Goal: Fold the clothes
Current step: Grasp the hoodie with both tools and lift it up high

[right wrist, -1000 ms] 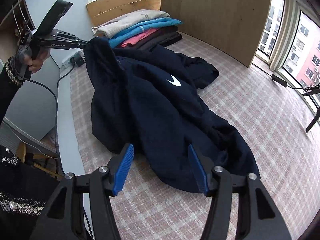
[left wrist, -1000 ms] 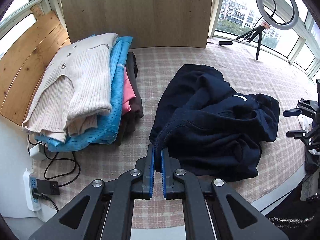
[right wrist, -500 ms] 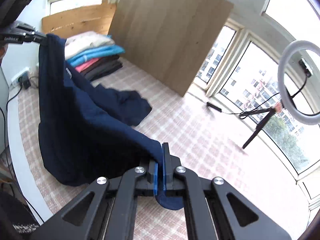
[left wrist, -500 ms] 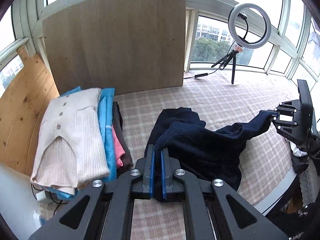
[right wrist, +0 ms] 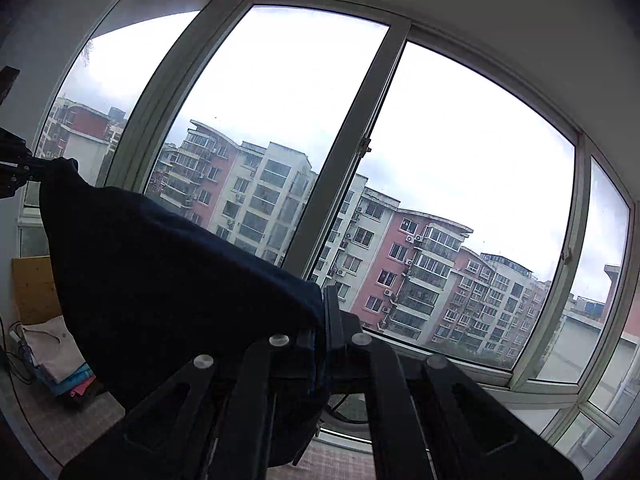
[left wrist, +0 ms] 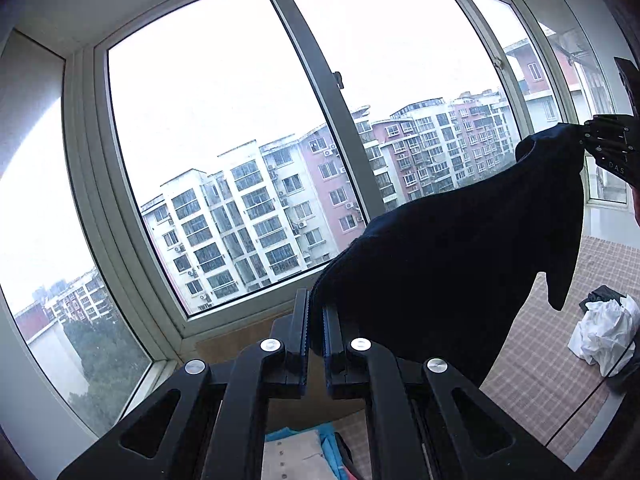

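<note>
Here we held the navy garment (left wrist: 460,264) aloft across the window (left wrist: 224,152), left gripper (left wrist: 316,320) clamped on one edge at lower centre, right gripper (right wrist: 320,320) clamped on the other

The garment (left wrist: 460,264) is dark navy, plain. The bed cover (left wrist: 560,376) carries a pink-and-beige check. Beyond the pale-framed window (left wrist: 316,92) stand white and brick-red apartment blocks (left wrist: 280,216); a crumpled white cloth (left wrist: 604,332) lies at the right.
</note>
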The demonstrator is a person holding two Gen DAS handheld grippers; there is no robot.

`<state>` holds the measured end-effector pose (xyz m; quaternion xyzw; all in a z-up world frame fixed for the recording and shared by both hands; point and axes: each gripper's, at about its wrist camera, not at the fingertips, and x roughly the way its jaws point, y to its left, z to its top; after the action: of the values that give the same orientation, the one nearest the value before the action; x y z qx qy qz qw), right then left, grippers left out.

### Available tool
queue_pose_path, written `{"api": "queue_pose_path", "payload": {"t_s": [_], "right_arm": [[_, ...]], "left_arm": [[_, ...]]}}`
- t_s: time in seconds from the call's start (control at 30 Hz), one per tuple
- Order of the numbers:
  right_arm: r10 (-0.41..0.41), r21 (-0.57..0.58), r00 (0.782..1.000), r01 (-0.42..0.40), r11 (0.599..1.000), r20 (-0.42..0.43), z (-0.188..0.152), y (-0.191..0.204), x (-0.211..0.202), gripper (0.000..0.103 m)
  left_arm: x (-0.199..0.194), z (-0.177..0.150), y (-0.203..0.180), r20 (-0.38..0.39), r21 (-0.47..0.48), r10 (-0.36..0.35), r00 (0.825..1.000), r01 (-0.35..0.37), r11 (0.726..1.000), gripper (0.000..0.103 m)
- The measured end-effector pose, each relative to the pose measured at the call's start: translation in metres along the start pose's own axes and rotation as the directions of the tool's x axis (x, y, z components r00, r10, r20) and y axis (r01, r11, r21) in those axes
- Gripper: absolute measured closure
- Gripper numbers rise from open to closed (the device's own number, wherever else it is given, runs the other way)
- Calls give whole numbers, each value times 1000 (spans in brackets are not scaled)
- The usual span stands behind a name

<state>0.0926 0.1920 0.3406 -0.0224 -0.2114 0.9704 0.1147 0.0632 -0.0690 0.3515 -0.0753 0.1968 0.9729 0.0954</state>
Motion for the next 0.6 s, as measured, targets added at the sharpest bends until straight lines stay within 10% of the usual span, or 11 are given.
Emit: {"api": "queue_pose_path", "payload": {"t_s": [0.33,0.6], "right_arm": [[-60,-5,997,60,998,57,13,-45,-55,100],[-48,9,997,49,999,-57,-28,-55,0,100]], "left_arm": [[-38,51,-33,61,87,71,996,-76,993,98],[47,49,-53,-43,91,-10,999,14,996,98]]}}
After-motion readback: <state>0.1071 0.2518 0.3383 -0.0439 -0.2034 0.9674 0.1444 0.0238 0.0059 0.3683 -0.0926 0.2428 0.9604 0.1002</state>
